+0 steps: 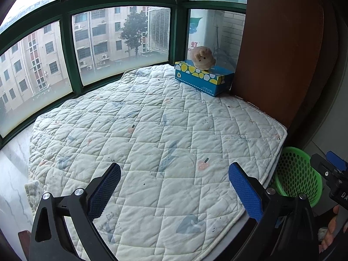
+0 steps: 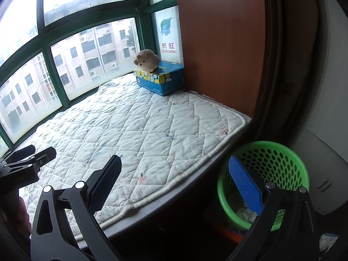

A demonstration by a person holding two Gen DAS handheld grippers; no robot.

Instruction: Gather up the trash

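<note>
A green perforated waste basket [image 2: 271, 158] stands on the floor beside the window seat, with white crumpled paper [image 2: 244, 214] at its bottom. In the left wrist view the basket [image 1: 298, 174] shows at the right, past the quilt's corner. My right gripper [image 2: 174, 184] is open and empty, its right finger over the basket's near rim, its left finger over the quilt's edge. My left gripper [image 1: 174, 187] hangs open and empty above the white quilted pad [image 1: 152, 134]. No loose trash shows on the pad.
A blue and yellow tissue box [image 1: 204, 76] with a tan plush toy [image 1: 203, 57] on top sits at the pad's far right corner against a brown wooden panel [image 1: 278, 50]. Green-framed windows [image 1: 67, 56] run behind. A person's hand [image 1: 332, 226] holds the right gripper.
</note>
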